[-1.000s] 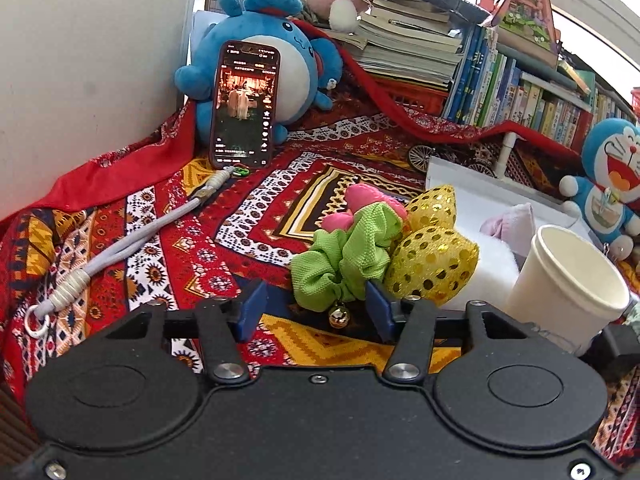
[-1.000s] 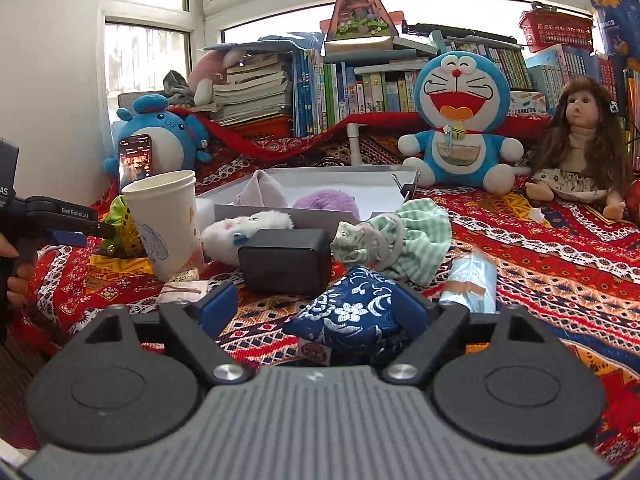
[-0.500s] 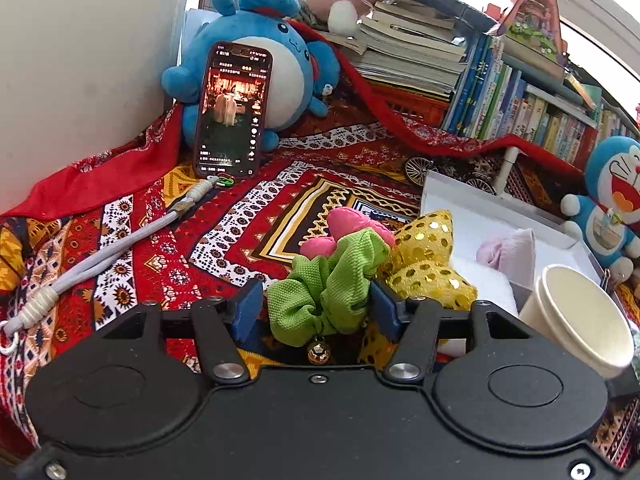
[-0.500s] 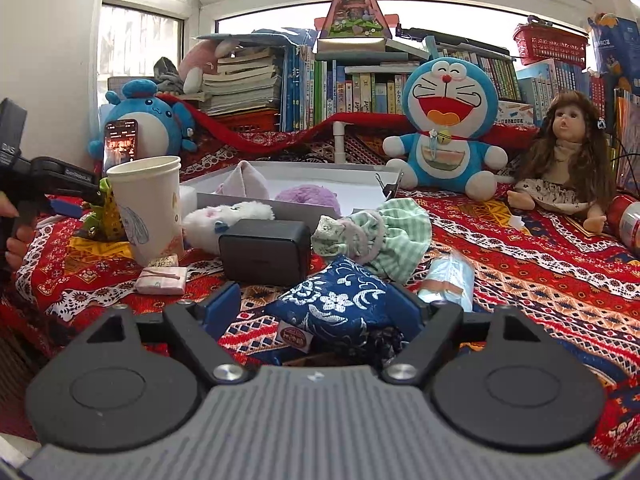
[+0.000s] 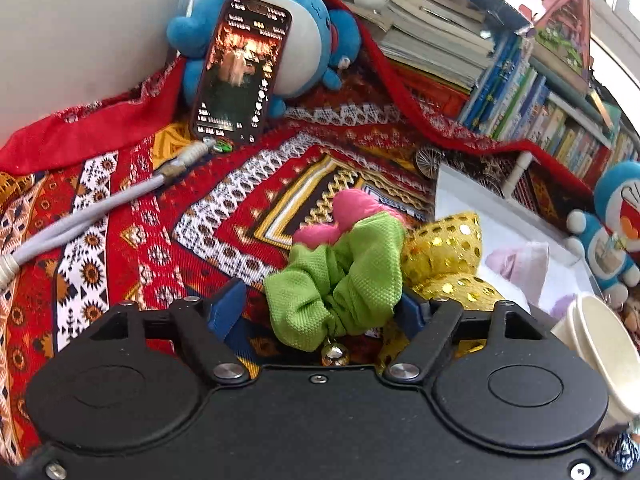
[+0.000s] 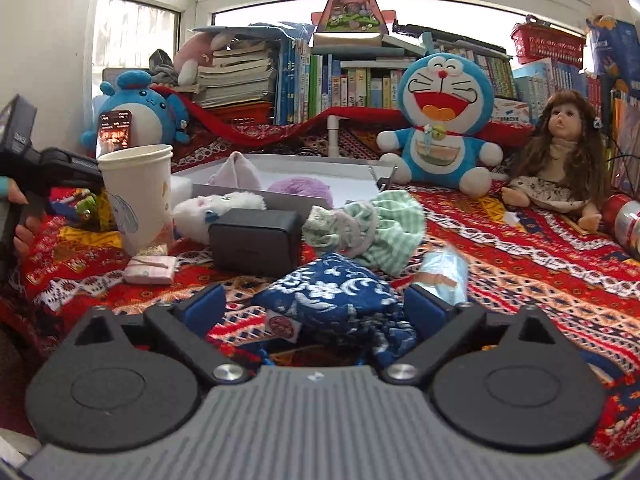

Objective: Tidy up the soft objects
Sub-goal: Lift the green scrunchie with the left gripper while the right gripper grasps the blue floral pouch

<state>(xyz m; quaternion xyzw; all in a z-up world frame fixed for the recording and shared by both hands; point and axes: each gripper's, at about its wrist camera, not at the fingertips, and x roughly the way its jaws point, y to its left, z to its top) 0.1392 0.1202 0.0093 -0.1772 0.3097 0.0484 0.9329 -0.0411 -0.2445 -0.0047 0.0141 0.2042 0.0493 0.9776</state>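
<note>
Right now the largest soft piece is the blue floral pouch (image 6: 332, 300), slumped on the patterned table cloth (image 6: 540, 280) between the right gripper (image 6: 316, 308) and its widening jaws, neither pad pressing it. It looks limp and light; pinching its bunched middle should hold best. Smaller, the green scrunchie (image 5: 340, 280) lies on the cloth between the left gripper (image 5: 320, 308) jaws, also opening, with 1 small bell (image 5: 335, 354) hanging near. Its elastic will squash, so grip across the thick folds. Both grippers tilt downward.
</note>
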